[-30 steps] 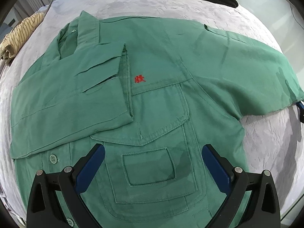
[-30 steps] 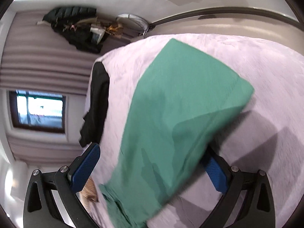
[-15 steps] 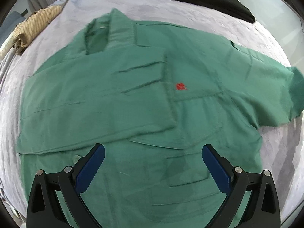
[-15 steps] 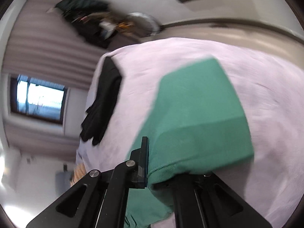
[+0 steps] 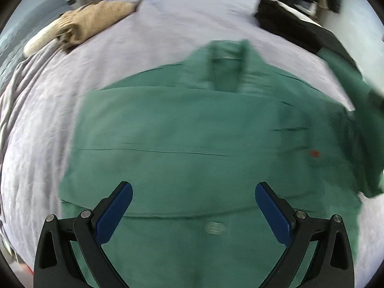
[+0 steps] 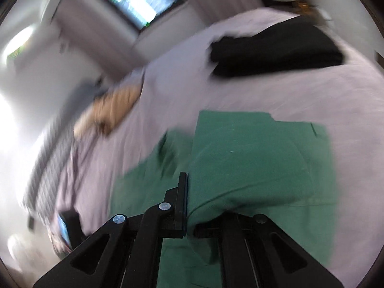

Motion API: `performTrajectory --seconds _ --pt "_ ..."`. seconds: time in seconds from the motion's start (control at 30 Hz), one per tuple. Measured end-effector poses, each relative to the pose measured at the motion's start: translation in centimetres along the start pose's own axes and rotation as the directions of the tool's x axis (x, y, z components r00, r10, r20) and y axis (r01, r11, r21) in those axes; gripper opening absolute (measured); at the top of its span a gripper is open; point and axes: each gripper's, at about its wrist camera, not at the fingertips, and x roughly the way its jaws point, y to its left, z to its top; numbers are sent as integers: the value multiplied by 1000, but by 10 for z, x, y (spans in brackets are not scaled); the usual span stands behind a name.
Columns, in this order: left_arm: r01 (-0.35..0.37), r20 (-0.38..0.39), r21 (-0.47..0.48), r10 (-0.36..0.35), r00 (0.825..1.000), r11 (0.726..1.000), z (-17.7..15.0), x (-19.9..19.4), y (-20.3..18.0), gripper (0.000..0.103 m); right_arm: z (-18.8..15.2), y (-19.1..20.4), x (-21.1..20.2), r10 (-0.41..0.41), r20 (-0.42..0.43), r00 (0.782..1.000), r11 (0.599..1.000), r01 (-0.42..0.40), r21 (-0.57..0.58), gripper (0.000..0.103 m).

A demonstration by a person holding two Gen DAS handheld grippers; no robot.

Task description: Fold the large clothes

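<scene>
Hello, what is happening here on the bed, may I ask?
A person with two handheld grippers is folding a green shirt spread on the bed. The right gripper is shut on the sleeve and holds it up. The left gripper hangs open over the shirt, holding nothing. A black garment and a tan one lie nearby.

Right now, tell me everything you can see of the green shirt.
The green shirt is a woven work shirt with a collar, a small red chest mark and a pale front button. It lies front up on the lilac bedspread, one sleeve already folded across its chest. The right gripper is clamped on the other sleeve, lifting it. The left gripper hovers open above the hem.
</scene>
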Motion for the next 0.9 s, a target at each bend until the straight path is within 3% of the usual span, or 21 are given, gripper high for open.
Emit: performTrajectory --seconds 0.1,0.17,0.27,0.33,0.4,0.43,0.47,0.5,0.53,0.57,0.63,0.73,0.9 --pt "-28 -7 -35 28 1000 999 3 14 29 102 -28 20 68 -16 -121 992 1000 16 -1 4" --pt "-42 -22 -52 41 999 998 0 21 45 102 -44 13 100 -56 -175 983 998 59 12 6" --pt "-31 -42 -73 28 999 997 0 33 61 102 -58 2 123 -98 -228 969 990 118 78 9" --pt "-20 -37 -74 17 999 997 -2 33 70 102 -58 -4 115 -48 -218 975 986 80 144 23" --pt "-12 -36 -74 9 999 997 -3 32 76 102 -57 -7 98 -29 -187 982 977 68 204 60" --pt "-6 -35 -77 3 999 997 -4 30 79 102 -57 -11 85 -34 -145 989 969 68 238 63" --pt "-1 -33 -82 -2 999 997 -5 27 81 102 -58 -16 76 -49 -116 992 959 79 272 63" --pt "3 -31 -86 -6 999 996 -6 25 85 102 -57 -23 68 -66 -90 994 944 92 317 55" --pt "7 -30 -92 -10 1000 996 -6 24 90 102 -56 -28 65 -76 -74 994 933 98 347 41" --pt "9 -27 -98 -11 1000 995 -7 22 94 102 -52 -30 65 -85 -68 994 925 104 365 10" --pt "7 -21 -108 -9 1000 994 -8 20 104 102 -42 -18 65 -100 -46 994 942 109 318 11" --pt "5 -5 -128 -5 1000 992 -12 14 119 102 -29 41 74 -91 -43 995 992 94 82 11" --pt "-8 -10 -182 6 1000 983 -17 18 150 102 -46 114 123 -124 -131 984 977 98 -191 11"
